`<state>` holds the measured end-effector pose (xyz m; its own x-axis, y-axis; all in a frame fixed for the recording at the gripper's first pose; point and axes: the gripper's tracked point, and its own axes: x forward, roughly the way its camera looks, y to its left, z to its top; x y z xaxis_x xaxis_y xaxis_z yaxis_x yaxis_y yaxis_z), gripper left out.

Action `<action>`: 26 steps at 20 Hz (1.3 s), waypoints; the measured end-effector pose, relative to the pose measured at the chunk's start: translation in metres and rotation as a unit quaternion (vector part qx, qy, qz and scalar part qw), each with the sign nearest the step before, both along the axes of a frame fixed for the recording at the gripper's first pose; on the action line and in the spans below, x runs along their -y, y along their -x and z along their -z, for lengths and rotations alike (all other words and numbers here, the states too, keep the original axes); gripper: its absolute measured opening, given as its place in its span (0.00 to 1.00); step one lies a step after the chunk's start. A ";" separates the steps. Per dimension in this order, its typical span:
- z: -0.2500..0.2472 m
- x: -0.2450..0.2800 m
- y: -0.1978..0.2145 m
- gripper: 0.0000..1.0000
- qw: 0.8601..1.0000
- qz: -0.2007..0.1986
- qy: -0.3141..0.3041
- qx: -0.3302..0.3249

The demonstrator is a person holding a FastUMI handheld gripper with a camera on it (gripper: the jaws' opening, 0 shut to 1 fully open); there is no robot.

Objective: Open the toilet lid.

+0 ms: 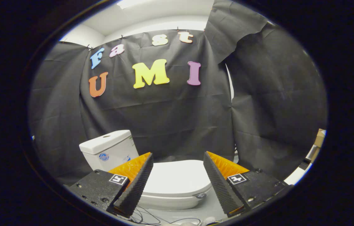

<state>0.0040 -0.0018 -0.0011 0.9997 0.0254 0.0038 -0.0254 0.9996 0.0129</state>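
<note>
We see the toilet lid (177,179) in the lower middle of the frame, white and lying flat and closed over the bowl, its front edge curving toward us. A small dark fitting sits on the rim just at the lid's right front, close to the inner face of the right finger. The lid shows in the gap between the two fingers and a little beyond their tips — nothing touches it.

The gripper (178,158) stands open, its jaws wide apart with the lid's full width visible between them. Each of the fingers (134,185) is a black ribbed wedge with an orange backing, and each carries a small square black-and-white marker on its top face. The fingers hold nothing.

To the left of the lid and behind the left finger we find the white cistern (109,149), its flat cover bearing a round button near the middle and a blue round sticker on its front face. It is partly hidden by the left finger's orange side.

Below the lid, at the bottom of the frame, thin dark cables (147,218) lie looped on the pale floor. Behind everything hangs the black cloth wall, with a narrow white slit where two panels meet at the right. At the far right edge we make out a bit of brown cardboard (320,137).
</note>
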 end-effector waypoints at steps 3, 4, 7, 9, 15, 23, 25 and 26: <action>0.009 0.003 -0.008 1.00 1.000 -0.004 -0.004 -0.004; 0.015 0.006 -0.012 1.00 1.000 -0.004 -0.006 -0.010; 0.026 0.009 -0.020 1.00 0.999 -0.025 -0.031 -0.022; 0.036 0.018 -0.029 1.00 0.998 -0.029 -0.045 -0.026; 0.085 0.047 -0.059 1.00 0.993 -0.033 -0.090 -0.073; 0.154 0.072 -0.086 0.99 0.968 -0.048 -0.174 -0.176; 0.171 0.076 -0.091 0.99 0.958 -0.047 -0.199 -0.199; 0.178 0.079 -0.091 0.99 0.951 -0.050 -0.220 -0.210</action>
